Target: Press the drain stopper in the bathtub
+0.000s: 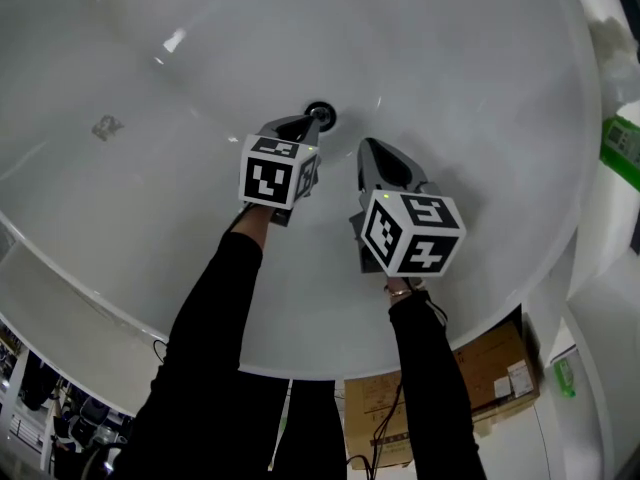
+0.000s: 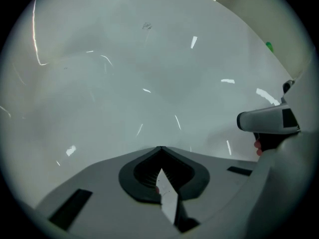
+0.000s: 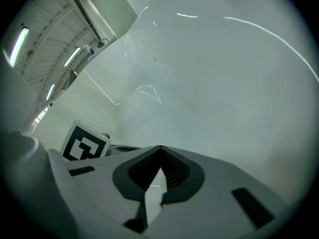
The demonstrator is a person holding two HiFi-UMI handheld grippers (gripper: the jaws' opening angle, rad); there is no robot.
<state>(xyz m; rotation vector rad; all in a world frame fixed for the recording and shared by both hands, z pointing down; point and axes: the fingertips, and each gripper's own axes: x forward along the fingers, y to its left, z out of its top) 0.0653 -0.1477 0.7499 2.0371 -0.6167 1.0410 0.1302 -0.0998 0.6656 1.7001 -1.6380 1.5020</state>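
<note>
Closest: left gripper (image 1: 313, 122), jaws together, empty, tip on the drain stopper (image 1: 325, 114) at 12 o'clock in the bathtub (image 1: 150, 218). I'd push straight down; right gripper (image 1: 368, 150), likewise closed, empty, at 3 o'clock.

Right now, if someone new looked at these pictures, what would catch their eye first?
The dark stopper is the one dark spot in the white tub, top centre of the head view, and the shut left tongs have their tip right at it; contact is unclear. The right tongs, also shut and empty, hang just right of it, and their black-and-white cube is nearest the camera.
</note>
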